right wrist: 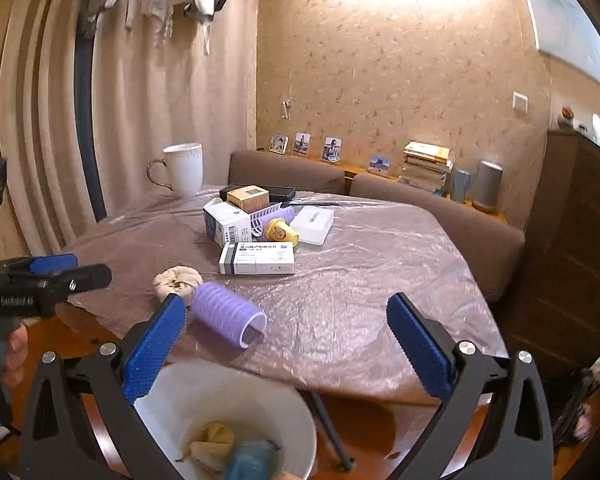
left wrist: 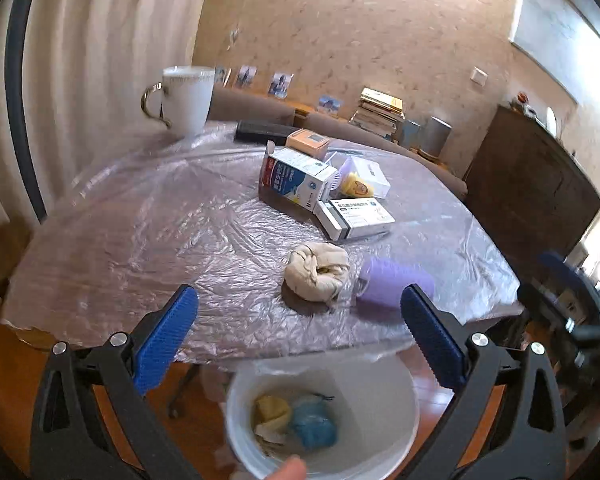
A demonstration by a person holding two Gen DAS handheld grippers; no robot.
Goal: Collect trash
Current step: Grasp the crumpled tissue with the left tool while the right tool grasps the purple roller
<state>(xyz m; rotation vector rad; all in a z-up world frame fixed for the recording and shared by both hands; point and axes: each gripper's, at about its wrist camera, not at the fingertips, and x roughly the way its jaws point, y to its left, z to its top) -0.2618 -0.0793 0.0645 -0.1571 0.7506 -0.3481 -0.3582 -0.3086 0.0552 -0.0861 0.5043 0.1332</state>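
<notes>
A white bin (left wrist: 380, 412) stands on the floor just below the table's near edge, with a yellow wad (left wrist: 272, 410) and a blue wad (left wrist: 314, 426) inside. On the table near that edge lie a crumpled beige wad (left wrist: 316, 276) and a purple ribbed roller (left wrist: 396, 280). My left gripper (left wrist: 299, 296) hangs open and empty above the bin, facing the beige wad. My right gripper (right wrist: 286, 302) is open and empty too, over the bin (right wrist: 260, 392), with the roller (right wrist: 228, 314) and beige wad (right wrist: 179, 282) by its left finger.
The table (left wrist: 140, 240) is covered in crinkled clear plastic. Further back lie medicine boxes (left wrist: 296, 178) (left wrist: 354, 218), a small yellow cup (left wrist: 356, 188) and a white mug (left wrist: 188, 96). A sofa (right wrist: 440, 220), stacked books (right wrist: 426, 164) and a dark cabinet (left wrist: 532, 192) stand behind.
</notes>
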